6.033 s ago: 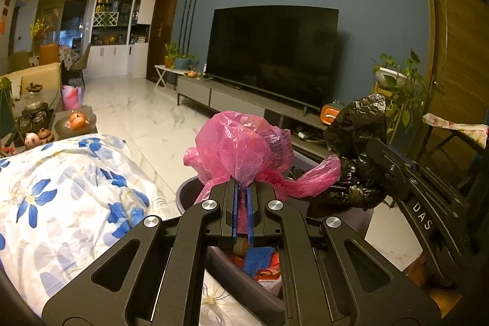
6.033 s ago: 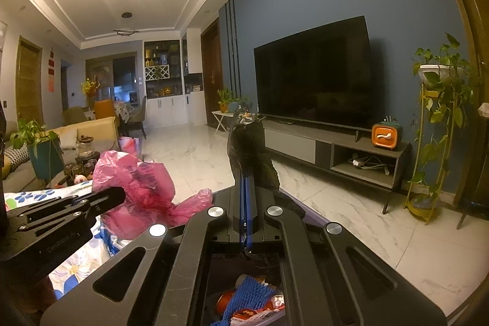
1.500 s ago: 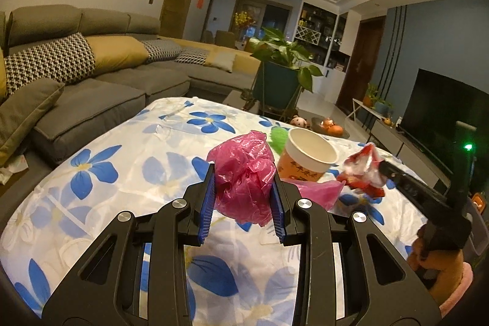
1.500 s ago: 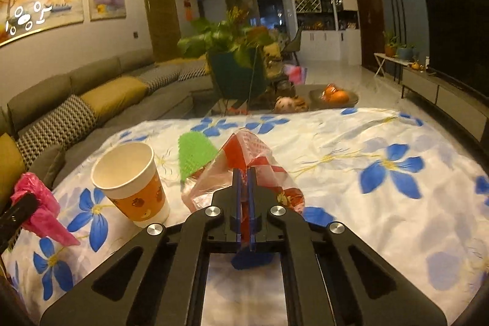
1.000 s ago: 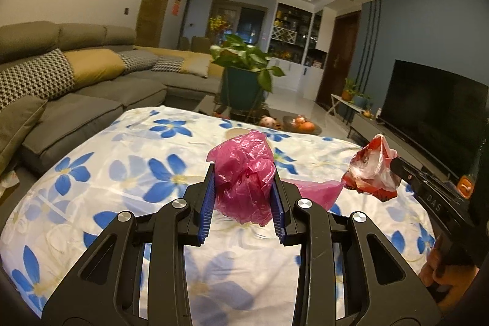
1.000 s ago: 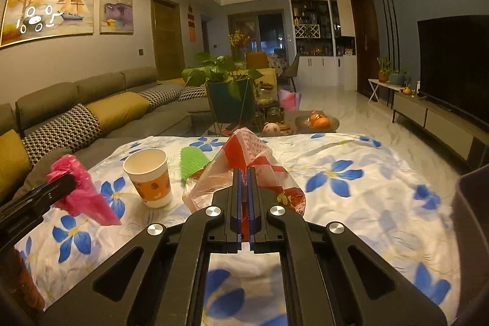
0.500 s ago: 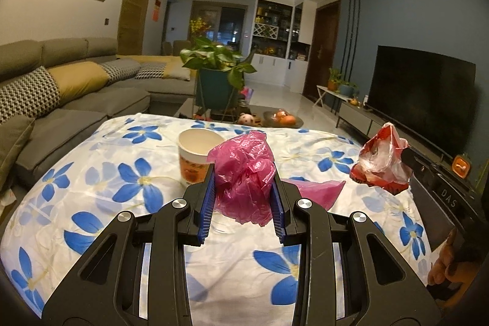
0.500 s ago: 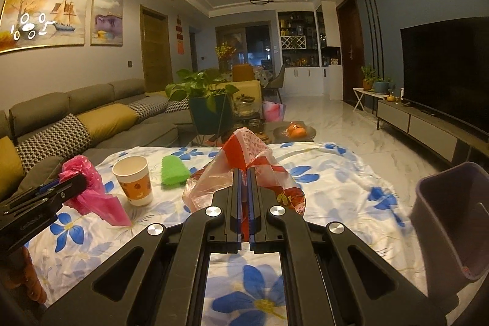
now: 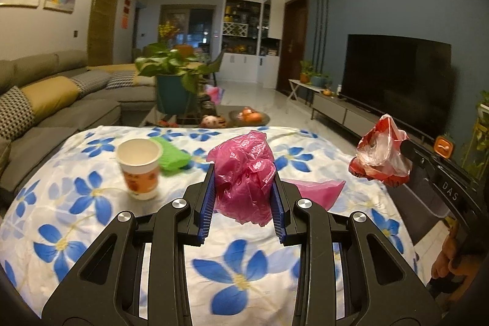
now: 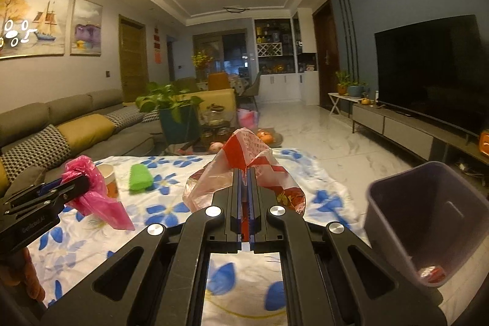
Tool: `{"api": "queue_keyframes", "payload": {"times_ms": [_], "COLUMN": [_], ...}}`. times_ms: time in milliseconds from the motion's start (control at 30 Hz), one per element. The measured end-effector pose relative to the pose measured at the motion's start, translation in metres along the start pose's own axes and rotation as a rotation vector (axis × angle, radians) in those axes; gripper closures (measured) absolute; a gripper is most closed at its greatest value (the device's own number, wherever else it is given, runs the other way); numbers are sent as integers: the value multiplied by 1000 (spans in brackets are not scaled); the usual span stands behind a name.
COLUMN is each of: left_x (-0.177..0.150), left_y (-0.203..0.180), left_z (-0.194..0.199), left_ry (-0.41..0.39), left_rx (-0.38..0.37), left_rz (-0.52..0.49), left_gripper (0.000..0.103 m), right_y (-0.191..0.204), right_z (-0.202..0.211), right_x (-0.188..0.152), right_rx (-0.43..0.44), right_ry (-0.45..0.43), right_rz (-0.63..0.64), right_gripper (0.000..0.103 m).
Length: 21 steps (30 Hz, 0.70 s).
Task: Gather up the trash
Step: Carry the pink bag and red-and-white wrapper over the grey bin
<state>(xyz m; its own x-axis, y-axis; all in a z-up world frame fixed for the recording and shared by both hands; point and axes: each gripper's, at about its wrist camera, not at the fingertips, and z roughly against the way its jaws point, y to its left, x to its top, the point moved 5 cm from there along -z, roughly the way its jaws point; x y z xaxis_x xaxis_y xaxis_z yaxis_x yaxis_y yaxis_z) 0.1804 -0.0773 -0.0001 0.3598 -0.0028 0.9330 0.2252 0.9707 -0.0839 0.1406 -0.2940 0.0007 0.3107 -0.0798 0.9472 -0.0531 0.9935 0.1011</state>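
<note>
Beside the floral table (image 10: 171, 203), right, gapes a purple bin (image 10: 428, 222)

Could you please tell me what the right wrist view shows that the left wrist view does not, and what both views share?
Only the right wrist view shows the inside of the grey-purple plastic trash bin, with something red at its bottom, and the left tool from the side.

Only the left wrist view shows the right tool from the side.

Both show the crumpled pink plastic bag in the left tool, the red-and-clear plastic bag in the right tool, the orange-printed paper cup, the green textured sponge-like piece and the blue-flowered white tablecloth.
</note>
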Motion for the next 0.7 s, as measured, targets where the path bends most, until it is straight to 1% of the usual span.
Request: {"api": "queue_keyframes", "payload": {"times_ms": [400, 500, 700], "left_x": [3, 3, 6], "left_y": [-69, -91, -141], "left_z": [-25, -29, -41], "left_ry": [14, 9, 0], "left_rx": [-142, -178, -272], "left_rz": [-62, -87, -126], "left_gripper": [72, 72, 72], "right_y": [-62, -82, -123], "right_z": [22, 29, 41], "right_x": [2, 1, 2], "right_rx": [-126, -164, -251], "right_ry": [-25, -29, -41], "right_rz": [-31, -40, -74], "right_gripper": [99, 99, 99]}}
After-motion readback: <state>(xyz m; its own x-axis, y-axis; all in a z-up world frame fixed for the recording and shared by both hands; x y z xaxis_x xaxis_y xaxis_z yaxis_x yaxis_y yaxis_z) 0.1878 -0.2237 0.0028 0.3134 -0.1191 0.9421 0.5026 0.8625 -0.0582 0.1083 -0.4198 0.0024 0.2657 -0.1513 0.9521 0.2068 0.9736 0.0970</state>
